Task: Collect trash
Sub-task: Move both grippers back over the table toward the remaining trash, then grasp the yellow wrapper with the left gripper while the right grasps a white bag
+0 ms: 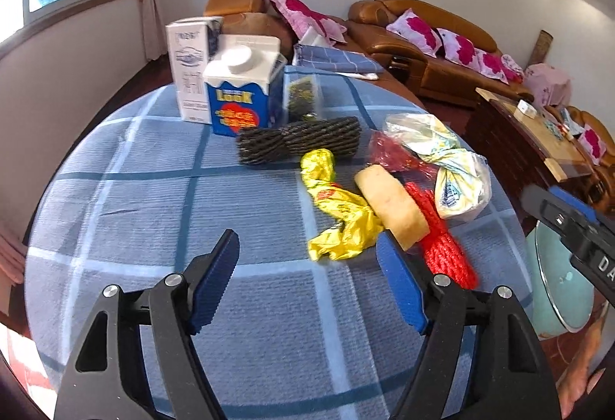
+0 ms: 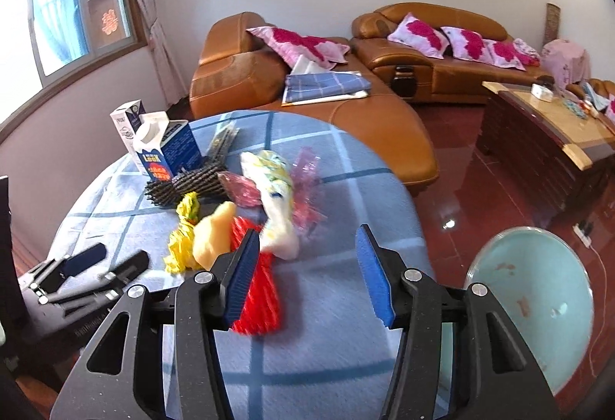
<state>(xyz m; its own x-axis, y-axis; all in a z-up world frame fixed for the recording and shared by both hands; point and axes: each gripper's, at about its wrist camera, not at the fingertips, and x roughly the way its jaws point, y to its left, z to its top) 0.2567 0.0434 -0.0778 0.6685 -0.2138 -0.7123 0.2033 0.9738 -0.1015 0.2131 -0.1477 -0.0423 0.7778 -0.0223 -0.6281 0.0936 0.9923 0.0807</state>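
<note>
The far ends of the red rope bundle (image 1: 442, 239) are hidden: in the left wrist view it is partly covered by the pale sponge slab (image 1: 392, 206), and in the right wrist view its near part is cut off behind the right gripper's (image 2: 307, 266) left finger. The clear plastic bag (image 1: 449, 166) is blurred, and its printing cannot be read. The left gripper (image 1: 307, 274) is held wide open with nothing between its blue pads; the crumpled yellow wrapper (image 1: 338, 204) lies just ahead of its fingertips, touching the sponge slab. The right gripper is likewise spread open and empty, the bag just beyond its fingertips. Beyond the wrapper lie a dark rope bundle (image 1: 300, 143) and a blue milk carton (image 1: 242, 89). A pale green bin (image 2: 538, 304) is seen right of the right fingers.
</note>
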